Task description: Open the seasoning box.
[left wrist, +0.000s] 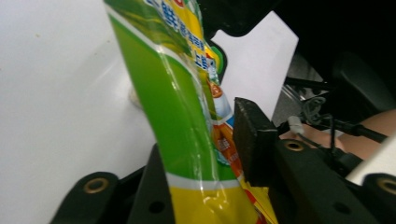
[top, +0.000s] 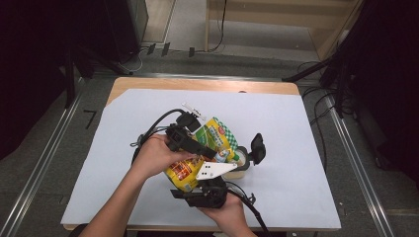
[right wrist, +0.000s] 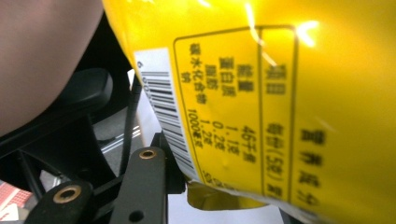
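A soft yellow and green pouch (top: 213, 137) hangs tilted over the middle of the table, held from both sides. My left gripper (top: 205, 150) comes in from the left. In the left gripper view its jaws (left wrist: 203, 158) press the pouch's (left wrist: 173, 116) green part from both sides. My right gripper (top: 197, 181), with a white plate on top, reaches up from the near edge. In the right gripper view the pouch's yellow printed back (right wrist: 280, 116) rests against the left jaw of my right gripper (right wrist: 219, 186); the other jaw is hidden behind it. A pale round cup (top: 241, 167) with a raised black lid (top: 257, 147) stands just right of the pouch.
A white sheet (top: 296, 148) covers the wooden table (top: 197, 85). A small white object (top: 190, 108) lies behind the pouch. Black cables (top: 158, 122) trail from the grippers. Metal rails run along both sides of the table, and dark stands are beyond them.
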